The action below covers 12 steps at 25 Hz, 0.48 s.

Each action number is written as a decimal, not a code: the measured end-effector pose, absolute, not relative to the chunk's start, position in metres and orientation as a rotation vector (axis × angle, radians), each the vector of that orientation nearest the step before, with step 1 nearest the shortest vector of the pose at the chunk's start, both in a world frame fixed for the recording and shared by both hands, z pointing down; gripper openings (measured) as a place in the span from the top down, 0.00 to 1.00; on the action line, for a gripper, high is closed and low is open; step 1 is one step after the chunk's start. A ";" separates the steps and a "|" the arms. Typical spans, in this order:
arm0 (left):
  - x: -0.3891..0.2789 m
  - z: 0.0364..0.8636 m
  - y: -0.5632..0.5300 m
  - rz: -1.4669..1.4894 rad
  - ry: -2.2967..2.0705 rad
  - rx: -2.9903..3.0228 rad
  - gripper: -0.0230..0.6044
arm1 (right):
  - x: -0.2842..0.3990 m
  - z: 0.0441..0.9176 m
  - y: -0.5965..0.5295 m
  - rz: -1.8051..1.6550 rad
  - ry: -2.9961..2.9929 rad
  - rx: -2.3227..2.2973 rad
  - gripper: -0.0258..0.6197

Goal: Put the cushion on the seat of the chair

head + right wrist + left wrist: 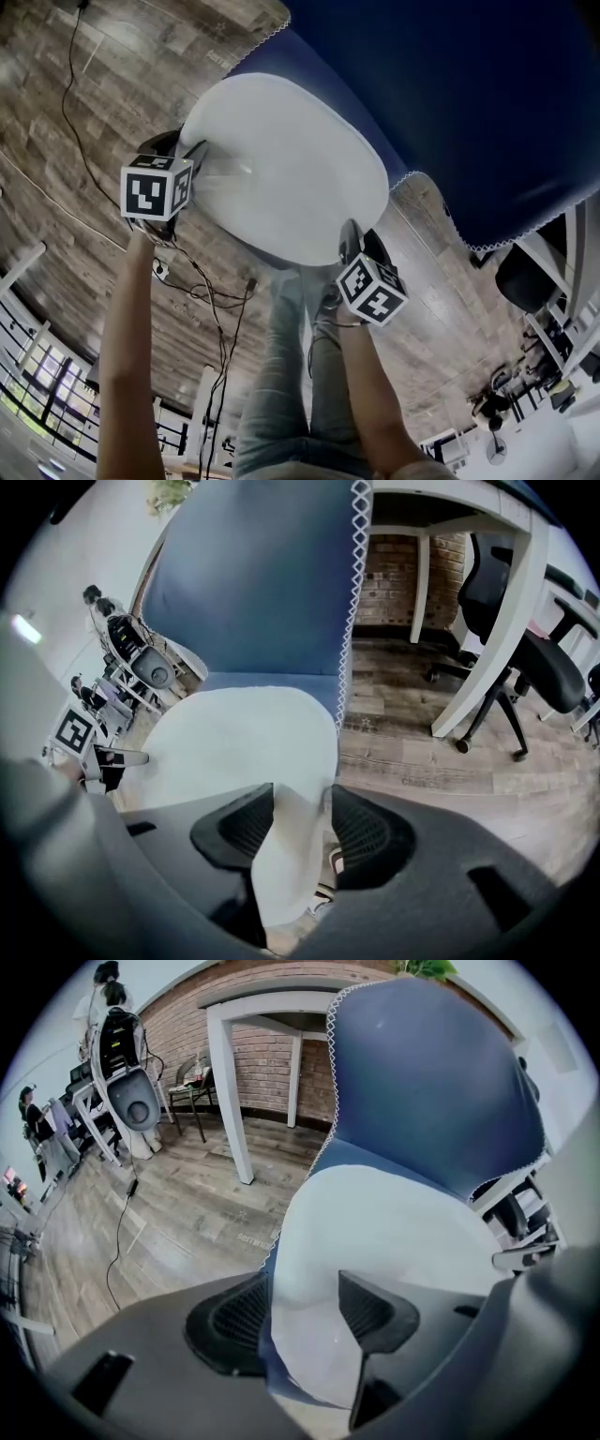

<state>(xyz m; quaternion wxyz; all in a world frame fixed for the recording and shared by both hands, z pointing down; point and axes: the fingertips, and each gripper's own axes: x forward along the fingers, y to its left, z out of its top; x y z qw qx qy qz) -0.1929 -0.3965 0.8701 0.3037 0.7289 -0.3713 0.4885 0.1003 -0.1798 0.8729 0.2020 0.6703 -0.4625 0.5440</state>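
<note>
A white oval cushion (291, 169) lies flat on the seat of a chair (450, 94) covered in blue fabric with white zigzag trim. My left gripper (208, 159) is at the cushion's left edge. In the left gripper view the cushion (375, 1232) has its rim between the jaws of that gripper (305, 1312), which stand wide, and the blue backrest (422, 1082) rises behind. My right gripper (352, 240) is at the cushion's near right edge. In the right gripper view the rim of the cushion (234, 733) hangs loosely between the parted pads of that gripper (300, 827), with a gap beside it.
Wood-plank floor surrounds the chair, with black cables (206, 281) trailing on it to the left. The person's legs in jeans (281, 375) stand just before the seat. A white table leg (230, 1091) and a black office chair (525, 639) stand nearby.
</note>
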 end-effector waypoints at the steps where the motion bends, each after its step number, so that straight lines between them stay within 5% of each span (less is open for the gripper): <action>1: -0.194 0.868 -0.395 1.279 -0.998 1.931 0.59 | 0.101 0.873 -0.178 1.513 -1.290 1.869 0.65; 12: -0.210 0.821 -0.362 1.038 -1.180 1.923 0.55 | 0.114 0.846 -0.167 1.373 -1.340 1.893 0.63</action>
